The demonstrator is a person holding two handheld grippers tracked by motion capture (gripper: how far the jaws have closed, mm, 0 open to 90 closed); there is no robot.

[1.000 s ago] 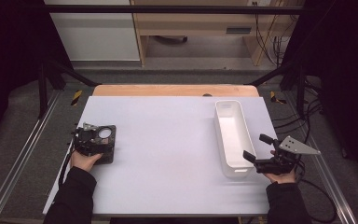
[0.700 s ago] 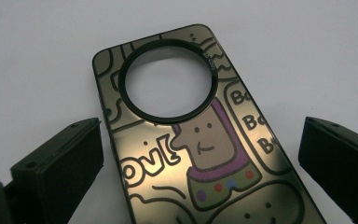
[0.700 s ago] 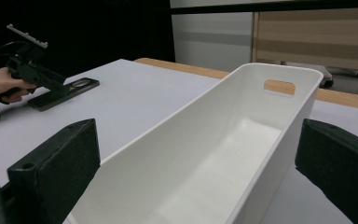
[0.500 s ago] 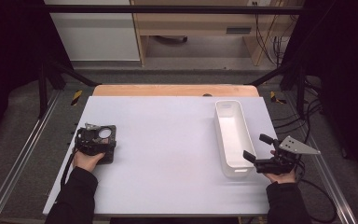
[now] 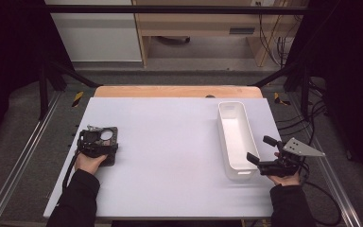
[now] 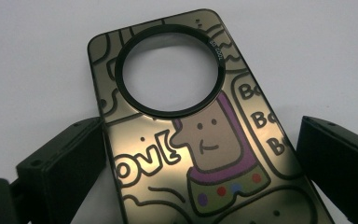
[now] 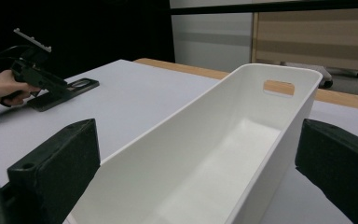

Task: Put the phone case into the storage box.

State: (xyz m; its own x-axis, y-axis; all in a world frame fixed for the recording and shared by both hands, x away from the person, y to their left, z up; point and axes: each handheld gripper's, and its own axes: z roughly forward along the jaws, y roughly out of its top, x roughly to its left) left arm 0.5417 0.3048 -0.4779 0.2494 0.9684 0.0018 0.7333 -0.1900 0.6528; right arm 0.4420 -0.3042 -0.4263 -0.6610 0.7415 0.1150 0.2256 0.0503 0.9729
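A phone case (image 6: 200, 140), gold-toned with a cartoon print and a round camera cutout, lies flat on the white desk (image 5: 170, 156) near its left edge. The left tool (image 6: 200, 161) is lowered over it, jaws spread on either side of the case; in the left gripper view the left jaw is at or just beside the case's edge and the right jaw stands apart from it, so the case is not yet gripped. In the high view the left tool (image 5: 97, 144) is seen over the case with the hand behind it.

The right tool (image 5: 263, 153) is held released at the near end of a white bin (image 5: 236, 137), which stands empty on the right half of the desk, long side running away from the person. In the right gripper view the bin (image 7: 205, 154) lies between the spread jaws, untouched as far as can be told.

Step in hand is judged to be the pickup of the case, likely for the bin. For a good grip, the jaws should be centred across the case's two long edges, kept low against the desk, then closed evenly so the thin case is not tipped or pushed away. The glossy surface may slip; the grip should be firm before lifting. The bin can be steadied by the right tool if needed.
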